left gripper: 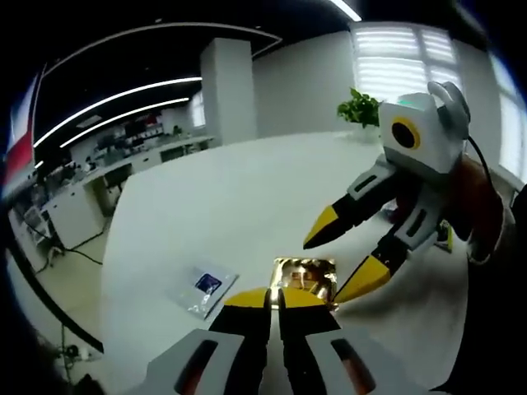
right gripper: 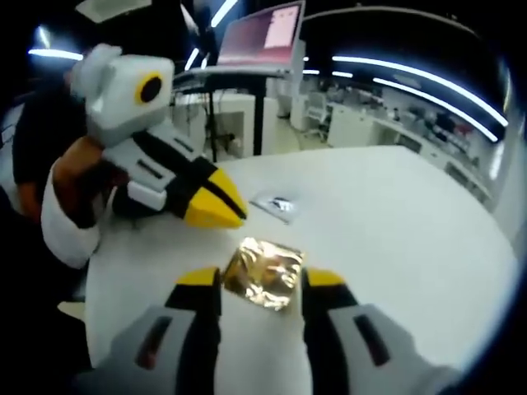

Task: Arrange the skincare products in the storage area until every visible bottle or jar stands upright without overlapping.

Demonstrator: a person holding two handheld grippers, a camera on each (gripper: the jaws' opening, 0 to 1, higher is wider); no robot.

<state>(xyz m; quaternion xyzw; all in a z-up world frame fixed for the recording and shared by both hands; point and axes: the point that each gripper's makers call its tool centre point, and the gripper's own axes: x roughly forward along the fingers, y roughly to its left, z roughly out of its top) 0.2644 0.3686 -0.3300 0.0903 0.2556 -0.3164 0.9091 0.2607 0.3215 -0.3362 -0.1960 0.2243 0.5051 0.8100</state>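
A crinkled gold foil packet lies flat on the white table. My right gripper stands open with the packet between its yellow tips, both close to its edges. In the left gripper view the same packet lies just beyond my left gripper, whose jaws are shut together with nothing in them. The right gripper comes in from the right there, open, its lower tip at the packet's corner. In the right gripper view the left gripper points in from the left, a little short of the packet.
A clear sachet with a blue label lies flat to the left of the packet, also seen as the sachet beyond it. A potted plant stands at the table's far edge. A raised screen stands behind the table. A person's sleeve holds the left gripper.
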